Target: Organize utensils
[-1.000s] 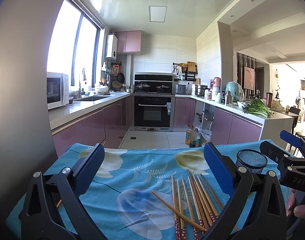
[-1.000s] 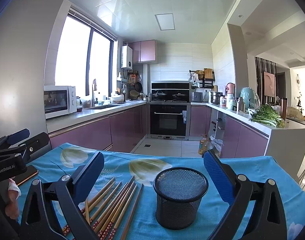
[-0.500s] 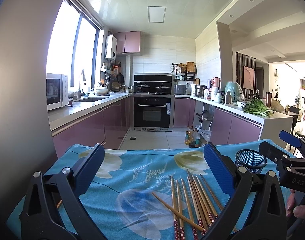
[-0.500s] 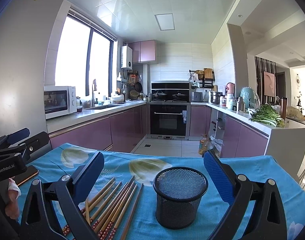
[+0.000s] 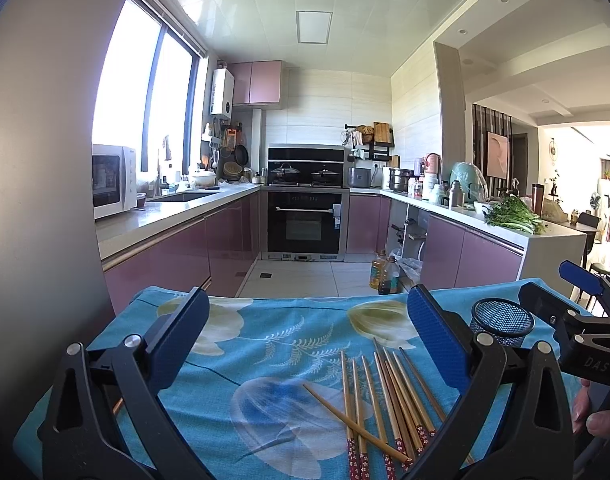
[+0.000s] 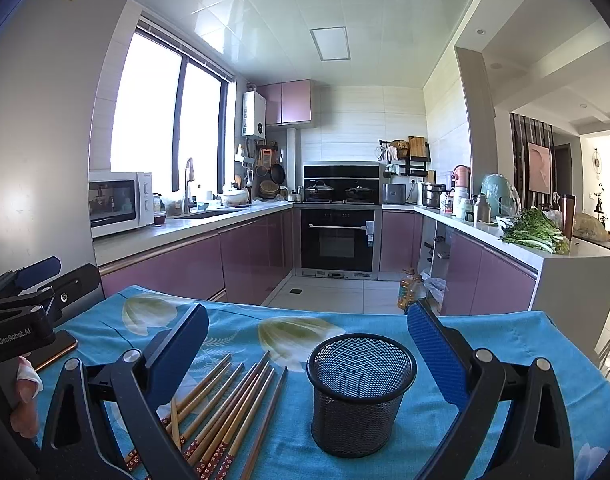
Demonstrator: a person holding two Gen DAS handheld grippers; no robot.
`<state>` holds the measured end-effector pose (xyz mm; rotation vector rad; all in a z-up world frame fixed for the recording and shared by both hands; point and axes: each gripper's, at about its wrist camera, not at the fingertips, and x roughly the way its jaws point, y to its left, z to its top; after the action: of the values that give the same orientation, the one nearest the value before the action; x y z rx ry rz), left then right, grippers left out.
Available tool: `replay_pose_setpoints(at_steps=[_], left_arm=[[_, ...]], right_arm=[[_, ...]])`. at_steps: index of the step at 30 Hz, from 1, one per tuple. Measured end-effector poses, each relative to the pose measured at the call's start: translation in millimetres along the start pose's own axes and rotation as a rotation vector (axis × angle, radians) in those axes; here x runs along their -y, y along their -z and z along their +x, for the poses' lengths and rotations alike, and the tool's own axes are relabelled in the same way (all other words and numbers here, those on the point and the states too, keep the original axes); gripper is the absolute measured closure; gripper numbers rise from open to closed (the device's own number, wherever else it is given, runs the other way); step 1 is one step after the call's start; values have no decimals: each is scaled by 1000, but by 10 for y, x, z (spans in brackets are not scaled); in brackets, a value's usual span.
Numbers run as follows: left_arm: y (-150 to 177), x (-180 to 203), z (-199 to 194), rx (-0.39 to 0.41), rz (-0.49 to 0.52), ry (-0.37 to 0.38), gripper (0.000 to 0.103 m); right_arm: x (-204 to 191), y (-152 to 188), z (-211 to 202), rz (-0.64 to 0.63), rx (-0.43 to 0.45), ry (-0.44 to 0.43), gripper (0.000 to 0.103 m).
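Note:
Several wooden chopsticks (image 5: 389, 400) with red patterned ends lie side by side on the blue flowered tablecloth (image 5: 265, 344); one lies crosswise over the others. They also show in the right wrist view (image 6: 229, 412). A black mesh cup (image 6: 359, 392) stands upright and empty to their right, also seen in the left wrist view (image 5: 502, 318). My left gripper (image 5: 305, 340) is open and empty above the cloth, left of the chopsticks. My right gripper (image 6: 307, 354) is open and empty, with the cup between its fingers' span.
A phone (image 6: 55, 354) lies on the cloth at the left under the left gripper's body. Beyond the table's far edge is a kitchen with purple cabinets (image 6: 193, 264), an oven (image 6: 337, 236) and a counter with greens (image 6: 535, 234). A grey fridge wall (image 5: 37, 160) stands close on the left.
The left wrist view has shifted slightly, so the chopsticks and cup sit a little more to the left. The right gripper has stayed put.

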<state>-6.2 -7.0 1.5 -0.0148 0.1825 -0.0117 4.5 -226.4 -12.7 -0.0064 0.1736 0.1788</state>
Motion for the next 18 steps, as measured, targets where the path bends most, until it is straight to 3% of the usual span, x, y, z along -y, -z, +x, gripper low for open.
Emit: replay_pose_setpoints(at_steps=[18], left_arm=[[11,30,17,-5,2,7,5]], right_arm=[[1,2,24,-2,-5,-9,7]])
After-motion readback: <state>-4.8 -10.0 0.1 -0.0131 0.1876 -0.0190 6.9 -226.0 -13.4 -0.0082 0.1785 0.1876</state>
